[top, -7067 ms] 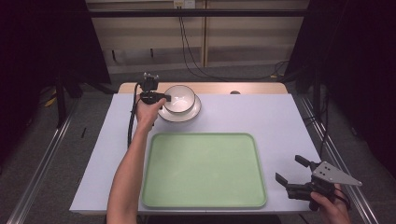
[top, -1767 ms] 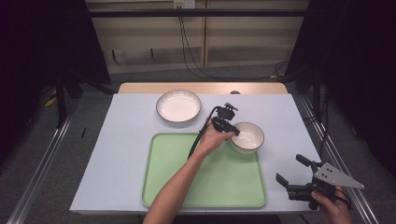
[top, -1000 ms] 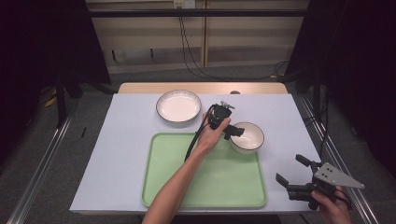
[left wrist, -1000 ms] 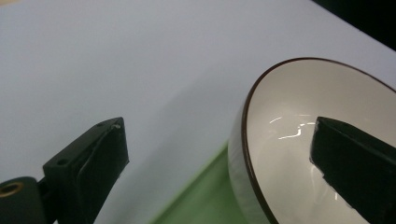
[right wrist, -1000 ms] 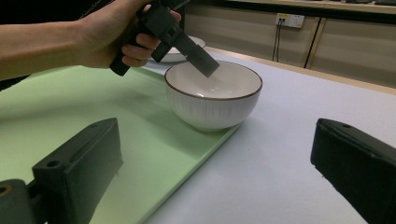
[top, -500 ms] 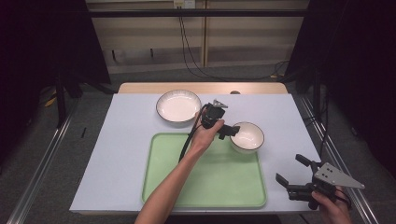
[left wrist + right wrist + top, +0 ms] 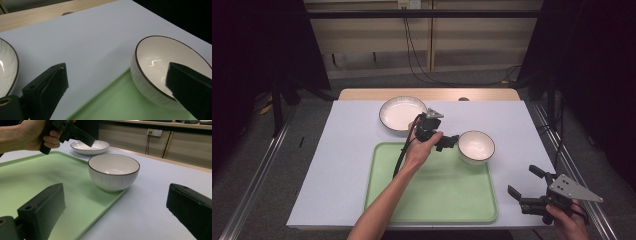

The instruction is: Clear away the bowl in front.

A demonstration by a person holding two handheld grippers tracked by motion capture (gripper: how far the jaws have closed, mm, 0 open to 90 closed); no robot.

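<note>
We see the left tongs [image 7: 451, 142] held over the upper edge of the green tray [image 7: 432, 200], their jaws spread wide and gripping nothing. The white bowl [image 7: 476, 147] sits at the tray's upper right corner, at about three o'clock from the left tongs and just beside their tips. In the left gripper view the bowl [image 7: 160, 67] lies near the right jaw, its base resting on the tray's corner [image 7: 120, 100]. A white plate [image 7: 402, 113] lies on the counter [image 7: 342, 150] at about eleven o'clock from the left tongs. We find the right tongs [image 7: 524, 192] at the counter's lower right edge, at about five o'clock from the bowl and well apart from it, jaws likewise wide and empty.
</note>
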